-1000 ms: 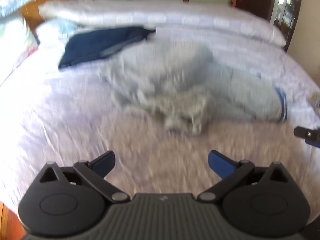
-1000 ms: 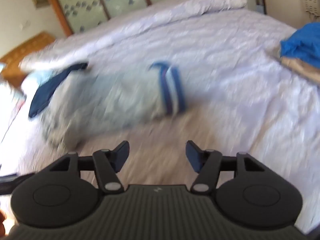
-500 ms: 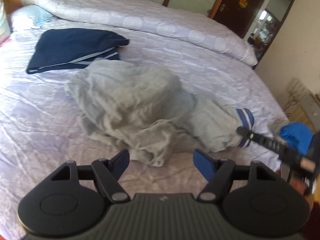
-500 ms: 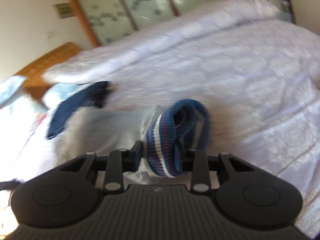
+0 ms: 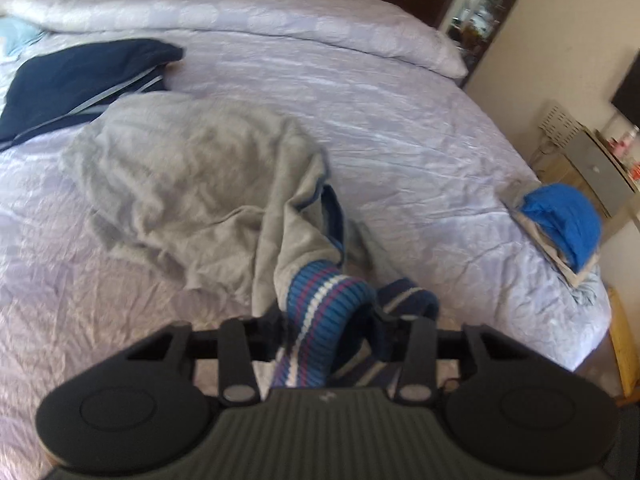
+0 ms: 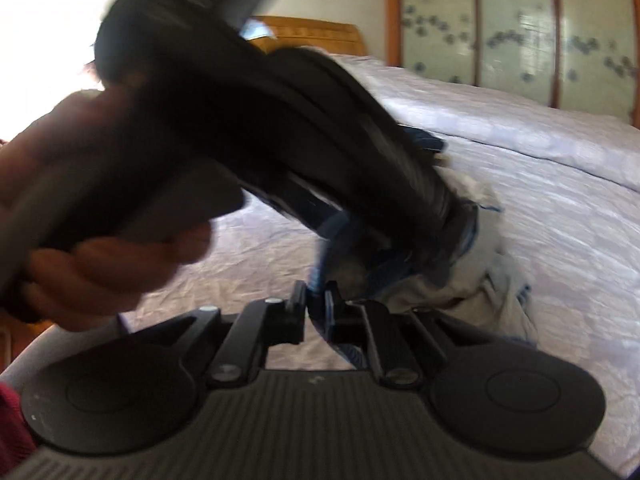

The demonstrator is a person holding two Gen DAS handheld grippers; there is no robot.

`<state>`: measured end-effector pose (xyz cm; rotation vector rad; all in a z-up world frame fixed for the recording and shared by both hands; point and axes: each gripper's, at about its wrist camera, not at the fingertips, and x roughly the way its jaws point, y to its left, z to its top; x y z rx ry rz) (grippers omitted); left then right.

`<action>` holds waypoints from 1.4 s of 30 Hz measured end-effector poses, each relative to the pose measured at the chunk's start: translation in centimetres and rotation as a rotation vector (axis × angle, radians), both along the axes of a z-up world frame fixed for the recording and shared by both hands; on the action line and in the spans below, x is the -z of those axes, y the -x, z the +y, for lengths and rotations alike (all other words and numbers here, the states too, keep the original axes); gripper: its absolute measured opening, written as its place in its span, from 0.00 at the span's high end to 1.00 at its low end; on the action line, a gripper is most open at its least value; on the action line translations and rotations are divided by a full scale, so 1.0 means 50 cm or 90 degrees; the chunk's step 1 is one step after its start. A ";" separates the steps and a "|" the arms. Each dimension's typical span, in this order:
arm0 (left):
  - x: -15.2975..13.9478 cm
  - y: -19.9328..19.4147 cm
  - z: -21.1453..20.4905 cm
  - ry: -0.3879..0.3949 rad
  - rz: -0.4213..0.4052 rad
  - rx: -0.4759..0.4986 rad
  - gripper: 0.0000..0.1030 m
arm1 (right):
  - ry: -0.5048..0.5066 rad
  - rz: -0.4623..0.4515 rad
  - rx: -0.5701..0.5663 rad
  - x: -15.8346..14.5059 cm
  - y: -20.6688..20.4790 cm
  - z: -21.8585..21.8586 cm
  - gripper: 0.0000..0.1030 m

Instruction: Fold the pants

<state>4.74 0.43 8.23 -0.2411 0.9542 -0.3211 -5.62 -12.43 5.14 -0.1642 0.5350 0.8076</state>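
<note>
Crumpled grey pants (image 5: pixel 192 176) lie on the lilac bedsheet (image 5: pixel 420 140). A ribbed blue cuff (image 5: pixel 332 292) with white and purple stripes fills the gap of my left gripper (image 5: pixel 330 324), whose jaws are closing with the pads pressing on it. A second, darker cuff (image 5: pixel 408 300) lies just right of it. In the right wrist view my right gripper (image 6: pixel 316 300) is closing, its jaws almost together, and it pinches a thin blue fabric edge (image 6: pixel 318 276). A hand (image 6: pixel 100 240) and the blurred dark body of the left tool (image 6: pixel 300 128) hide most of the pants (image 6: pixel 496 280).
A folded navy garment (image 5: pixel 80 76) lies at the back left of the bed. A rolled duvet (image 5: pixel 240 12) runs along the far side. A bright blue cloth (image 5: pixel 560 224) sits on a small stack at the bed's right edge, by a cabinet (image 5: pixel 600 164).
Both grippers went from wide open to closed on the striped cuffs. The right one swung and rolled, so the left tool and hand now fill its view. The pants leg was drawn toward me.
</note>
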 end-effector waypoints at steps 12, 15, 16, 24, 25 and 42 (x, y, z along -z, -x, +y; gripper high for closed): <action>-0.105 0.279 0.450 0.000 -0.114 -0.367 0.86 | -0.153 0.155 0.116 -0.077 -0.180 -0.130 0.82; -0.098 0.338 0.533 0.001 -0.105 -0.471 0.86 | -0.148 0.139 0.130 -0.089 -0.243 -0.096 0.82; -0.095 0.349 0.555 0.008 -0.101 -0.499 0.86 | -0.143 0.136 0.126 -0.088 -0.255 -0.078 0.82; -0.074 0.348 0.573 0.014 -0.104 -0.508 0.86 | -0.134 0.225 0.120 -0.034 -0.360 0.089 0.38; -0.071 0.355 0.573 0.016 -0.107 -0.507 0.86 | -0.108 0.237 0.127 -0.014 -0.378 0.113 0.36; -0.090 0.263 0.454 0.106 -0.166 -0.328 0.86 | -0.187 0.217 0.394 -0.080 -0.057 -0.418 0.93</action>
